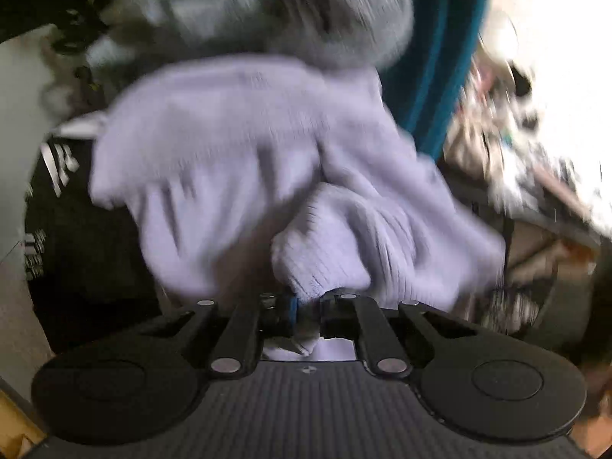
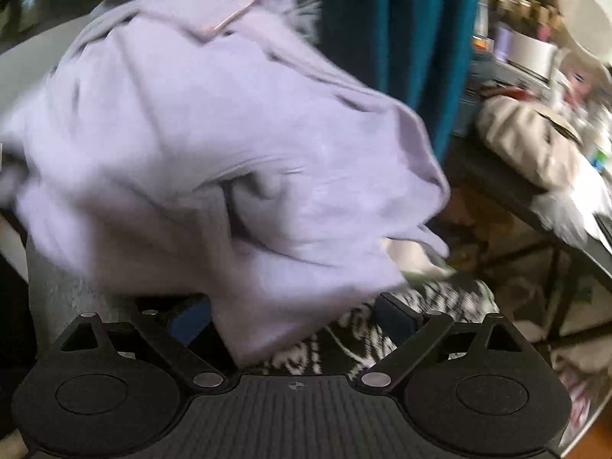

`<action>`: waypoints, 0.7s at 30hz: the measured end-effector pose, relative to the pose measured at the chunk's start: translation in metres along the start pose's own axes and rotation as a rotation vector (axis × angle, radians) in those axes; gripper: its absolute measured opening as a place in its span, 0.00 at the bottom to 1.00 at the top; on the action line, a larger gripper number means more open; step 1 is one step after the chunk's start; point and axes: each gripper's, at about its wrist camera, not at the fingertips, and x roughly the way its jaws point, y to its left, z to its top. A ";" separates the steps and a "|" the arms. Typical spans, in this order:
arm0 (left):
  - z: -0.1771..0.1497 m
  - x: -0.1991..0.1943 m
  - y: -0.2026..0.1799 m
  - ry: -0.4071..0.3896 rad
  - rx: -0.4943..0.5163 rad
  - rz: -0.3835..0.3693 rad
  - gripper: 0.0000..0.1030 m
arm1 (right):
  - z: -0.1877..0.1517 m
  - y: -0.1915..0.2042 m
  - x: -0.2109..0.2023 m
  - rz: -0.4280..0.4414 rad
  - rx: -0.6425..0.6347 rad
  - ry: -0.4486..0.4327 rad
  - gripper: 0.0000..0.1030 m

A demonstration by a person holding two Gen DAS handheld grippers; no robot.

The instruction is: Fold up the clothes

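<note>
Garment: pale lilac knit sweater (image 1: 237,160), bunched and lifted clear of the pile beneath.
Left gripper (image 1: 302,306): pinched together on the sweater's ribbed cuff (image 1: 325,244).
Right gripper (image 2: 294,317): jaws wide apart, gripping nothing; a sweater edge hung between them over a black-and-white patterned cloth (image 2: 344,336).
Deciding relation: sweater body lay ahead of and above both grippers; the right stood nearer its free hem.
</note>
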 end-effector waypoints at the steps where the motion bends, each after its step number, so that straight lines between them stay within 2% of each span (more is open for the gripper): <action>1: 0.007 0.001 -0.001 -0.009 0.001 0.005 0.09 | 0.000 0.002 0.006 -0.003 -0.017 0.005 0.88; 3: 0.018 0.006 -0.003 -0.023 0.013 0.018 0.09 | 0.001 0.002 0.015 -0.003 -0.033 0.005 0.84; 5: 0.030 0.010 -0.005 -0.037 0.024 0.031 0.09 | 0.006 -0.005 0.018 0.054 -0.005 -0.008 0.45; 6: 0.036 0.012 -0.005 -0.044 0.030 0.038 0.09 | 0.011 -0.009 0.015 0.055 0.022 -0.028 0.36; 7: 0.040 0.013 -0.005 -0.049 0.027 0.041 0.09 | 0.016 -0.013 0.012 0.055 0.049 -0.048 0.15; 8: 0.041 0.013 -0.005 -0.052 0.019 0.042 0.09 | 0.022 -0.017 0.008 0.050 0.077 -0.073 0.11; 11: 0.052 0.020 -0.006 -0.057 0.011 0.041 0.09 | 0.046 -0.034 -0.005 -0.025 0.162 -0.204 0.09; 13: 0.061 0.027 -0.006 -0.062 0.018 0.043 0.09 | 0.069 -0.047 -0.005 -0.026 0.197 -0.229 0.09; 17: 0.078 0.049 -0.003 -0.046 0.006 0.032 0.10 | 0.091 -0.051 0.019 -0.042 0.148 -0.168 0.10; 21: 0.082 0.062 -0.001 -0.027 0.030 0.013 0.10 | 0.083 -0.044 0.051 -0.067 0.131 -0.087 0.11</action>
